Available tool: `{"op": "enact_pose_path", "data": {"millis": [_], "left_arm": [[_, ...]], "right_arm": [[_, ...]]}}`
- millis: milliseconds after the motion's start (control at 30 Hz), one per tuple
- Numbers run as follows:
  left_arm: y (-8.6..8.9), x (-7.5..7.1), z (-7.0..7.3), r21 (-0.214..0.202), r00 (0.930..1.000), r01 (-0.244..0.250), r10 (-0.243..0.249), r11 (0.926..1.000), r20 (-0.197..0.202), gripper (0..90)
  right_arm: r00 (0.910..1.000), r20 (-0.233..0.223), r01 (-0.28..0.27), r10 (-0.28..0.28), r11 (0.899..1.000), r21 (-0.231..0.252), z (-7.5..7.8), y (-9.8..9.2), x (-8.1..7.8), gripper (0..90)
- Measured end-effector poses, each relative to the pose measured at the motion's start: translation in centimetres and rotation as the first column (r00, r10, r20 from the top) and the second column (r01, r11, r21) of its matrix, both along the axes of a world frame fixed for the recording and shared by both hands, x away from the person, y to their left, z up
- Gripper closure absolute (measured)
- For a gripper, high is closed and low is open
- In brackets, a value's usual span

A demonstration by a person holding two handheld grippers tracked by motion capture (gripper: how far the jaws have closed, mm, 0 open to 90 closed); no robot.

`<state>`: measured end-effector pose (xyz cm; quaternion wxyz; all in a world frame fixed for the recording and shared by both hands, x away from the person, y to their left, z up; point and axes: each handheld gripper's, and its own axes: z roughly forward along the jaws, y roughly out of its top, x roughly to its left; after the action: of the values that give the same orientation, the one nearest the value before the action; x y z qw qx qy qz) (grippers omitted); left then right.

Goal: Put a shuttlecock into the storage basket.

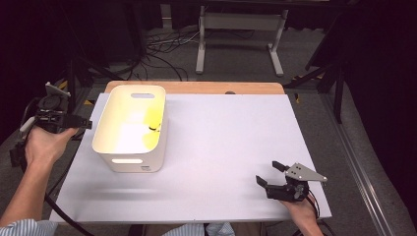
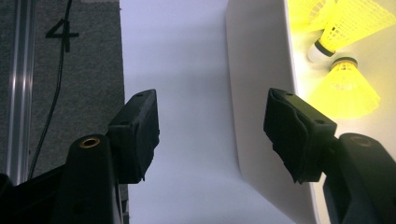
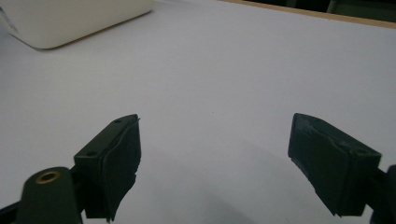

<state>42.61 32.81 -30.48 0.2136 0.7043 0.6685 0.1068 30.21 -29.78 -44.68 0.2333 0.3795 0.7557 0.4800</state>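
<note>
Right gripper [image 1: 270,173]: nearest of all, low over the near right corner of the white tabletop [image 1: 221,147], held in a hand that comes in from the near edge. Its jaws stand wide apart, nothing between them but bare white surface; the right gripper view looks along them over that surface. The grey three-cornered plate sits on top of it.

Sleeves: striped cloth shows at the near edge, at the left and in the middle.

Left gripper [image 1: 78,122]: held off the left edge of the tabletop, about level with the middle of the bin, its jaws pointing towards the bin's left wall. In the left gripper view [image 2: 212,133] the jaws are apart and grip nothing; between them lie bare tabletop and the bin's outer wall. One pad [image 2: 292,130] is just beside that wall; whether it touches I cannot tell.

White bin [image 1: 110,128]: stands on the left half of the tabletop, near the far left corner, upright, open at the top, with a slot handle in each end wall.

Yellow shuttlecocks [image 2: 345,86]: lying inside the bin, against its right wall; at least two, close together, with white corks.

Wooden edge [image 1: 196,87]: runs along the far side, beyond the white surface.
</note>
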Motion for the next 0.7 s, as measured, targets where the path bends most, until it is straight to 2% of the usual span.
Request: {"op": "enact_pose_path", "data": {"millis": [267,700], "left_arm": [[0.3,-0.4,-0.4,-0.006,1.0,-0.005,0.005,1.0,-0.003,35.7],[-0.2,-0.9,-1.2,0.012,0.9999,0.009,-0.009,0.9999,-0.004,35.3]], "right_arm": [[1.0,0.002,-0.003,0.003,1.0,-0.004,0.0,0.0,0.0,17.7],[1.0,0.003,-0.003,0.003,1.0,-0.008,0.0,0.1,0.0,17.7]]}}
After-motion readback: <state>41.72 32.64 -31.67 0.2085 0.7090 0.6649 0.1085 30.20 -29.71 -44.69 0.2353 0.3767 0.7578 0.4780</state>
